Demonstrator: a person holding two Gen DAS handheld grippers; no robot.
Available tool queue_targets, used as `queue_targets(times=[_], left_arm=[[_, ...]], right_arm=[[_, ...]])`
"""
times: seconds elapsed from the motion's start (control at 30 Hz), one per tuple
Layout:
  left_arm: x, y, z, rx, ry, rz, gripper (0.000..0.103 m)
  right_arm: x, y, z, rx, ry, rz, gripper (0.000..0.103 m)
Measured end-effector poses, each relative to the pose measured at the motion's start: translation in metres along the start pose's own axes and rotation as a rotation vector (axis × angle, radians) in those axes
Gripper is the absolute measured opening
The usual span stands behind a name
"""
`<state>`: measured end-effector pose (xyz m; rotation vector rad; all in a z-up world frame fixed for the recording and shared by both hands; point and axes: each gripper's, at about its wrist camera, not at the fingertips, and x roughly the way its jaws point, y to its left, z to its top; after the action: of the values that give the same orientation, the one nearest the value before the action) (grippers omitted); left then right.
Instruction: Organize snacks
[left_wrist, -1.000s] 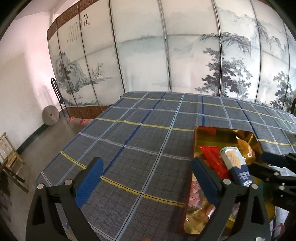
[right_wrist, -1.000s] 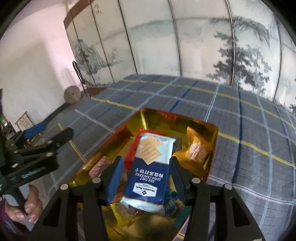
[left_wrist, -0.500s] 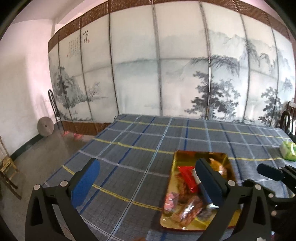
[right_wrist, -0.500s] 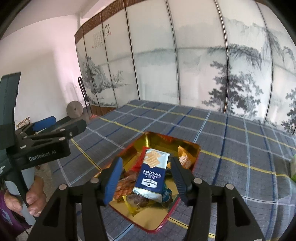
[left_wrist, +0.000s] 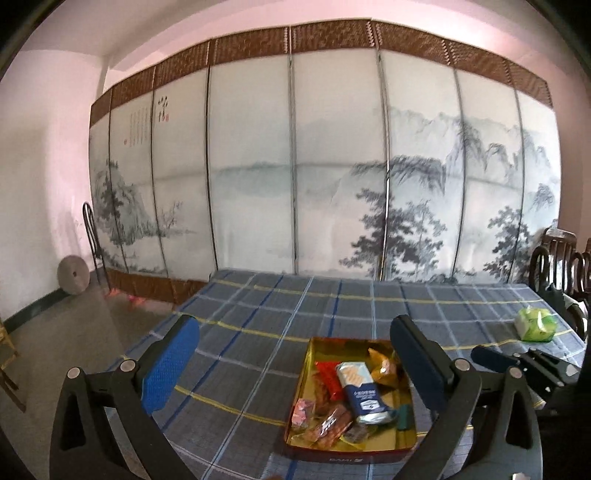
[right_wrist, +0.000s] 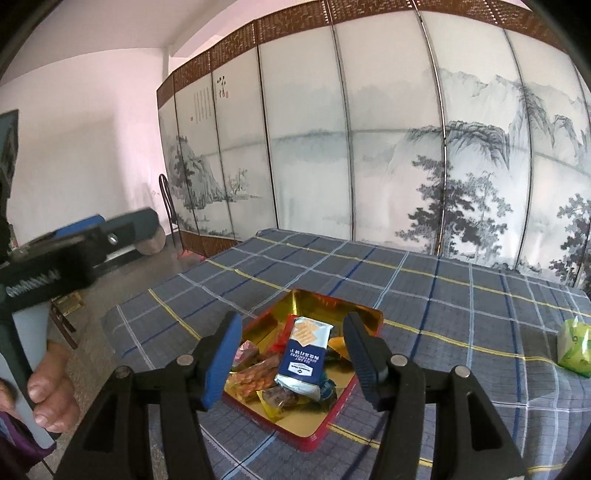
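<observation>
Gold-lined tin (right_wrist: 364, 318) sits on the plaid cloth (left_wrist: 258, 306), cracker pack (right_wrist: 304, 354) lying loose atop the other snacks; both grippers farther back from it than a second ago. Right gripper (right_wrist: 291, 354) spread wide, empty. Left gripper (left_wrist: 291, 363) likewise wide, nothing held. Green packet (right_wrist: 574, 343) well apart, right. Small wrappers under the pack hard to identify, possibly candies.

Cloth (left_wrist: 258, 314) bare left; tin (right_wrist: 314, 439) crammed w/ snacks.
</observation>
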<state>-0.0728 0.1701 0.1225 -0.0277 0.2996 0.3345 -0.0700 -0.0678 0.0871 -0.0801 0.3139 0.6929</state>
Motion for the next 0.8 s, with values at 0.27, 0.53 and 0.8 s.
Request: queue_targets(times=[0.27,0.53,0.8], left_arm=[[-0.048,-0.016,0.012,0.034,-0.059,-0.087,0.103],[-0.069,-0.030,0.007,0.022,-0.019,-0.177,0.103],[-0.063,-0.033,-0.001,0.020,0.030,-0.176,0.103]], right_arm=[[-0.032,0.004,0.002,-0.007,-0.052,-0.014,0.061],[-0.058,0.003,-0.001,-0.006,-0.080,-0.029,0.061],[-0.064,-0.003,-0.010,0.004,-0.064,-0.050,0.061]])
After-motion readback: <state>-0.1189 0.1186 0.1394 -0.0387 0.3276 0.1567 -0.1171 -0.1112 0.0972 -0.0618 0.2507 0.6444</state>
